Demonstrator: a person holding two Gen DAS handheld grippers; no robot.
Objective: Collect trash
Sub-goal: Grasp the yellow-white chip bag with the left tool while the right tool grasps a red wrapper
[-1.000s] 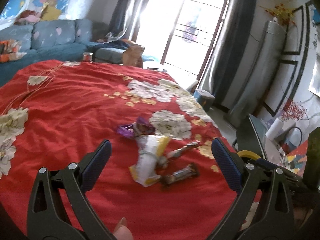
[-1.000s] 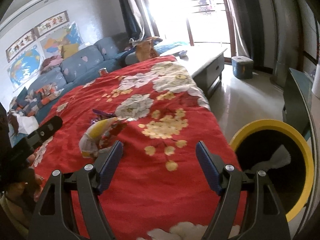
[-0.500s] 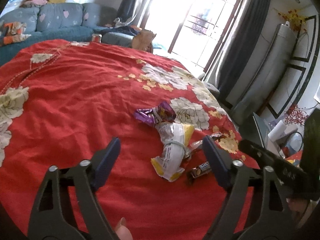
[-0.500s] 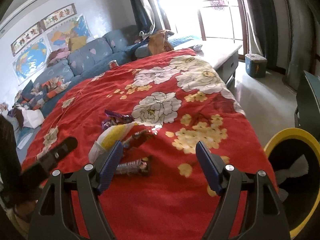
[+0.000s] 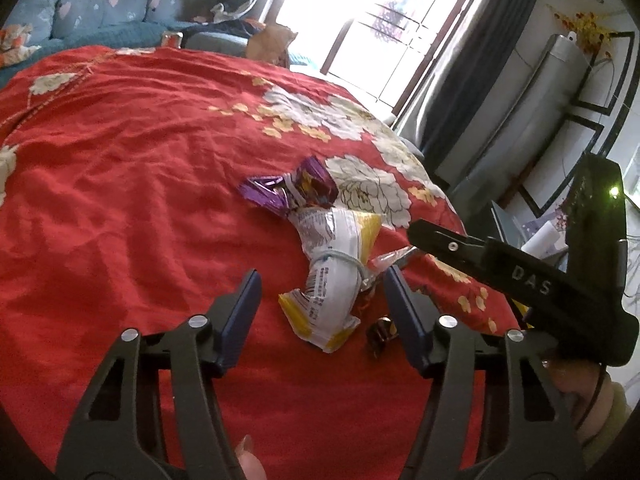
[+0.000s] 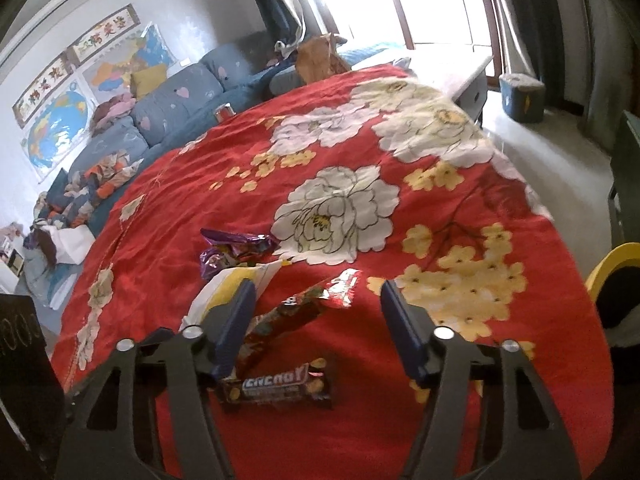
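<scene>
Trash lies in a heap on the red flowered bedspread (image 5: 120, 200). A white-and-yellow snack bag (image 5: 340, 240) lies between the fingers of my left gripper (image 5: 320, 276); its jaws are closing and the pads are clear of the bag. Behind the bag is a purple wrapper (image 5: 288, 192), and a dark bar (image 5: 382, 332) lies at its right. My right gripper (image 6: 316, 292) hovers over a torn red-brown wrapper (image 6: 304, 308), jaws closing and not touching it. An "Energy" bar (image 6: 280, 386) lies below it. The snack bag (image 6: 228, 284) and purple wrapper (image 6: 236, 246) lie to the left.
A yellow-rimmed bin (image 6: 608, 264) stands on the floor off the bed's right edge. One finger (image 5: 440, 240) of the right gripper reaches in beside the bag. A blue sofa (image 6: 168, 112) with clothes lies beyond the bed, and a blue box (image 6: 520, 96) stands by the window.
Both grippers have come down closer to the trash and their jaws have narrowed. The right one swung left, away from the bin and over the wrappers.
</scene>
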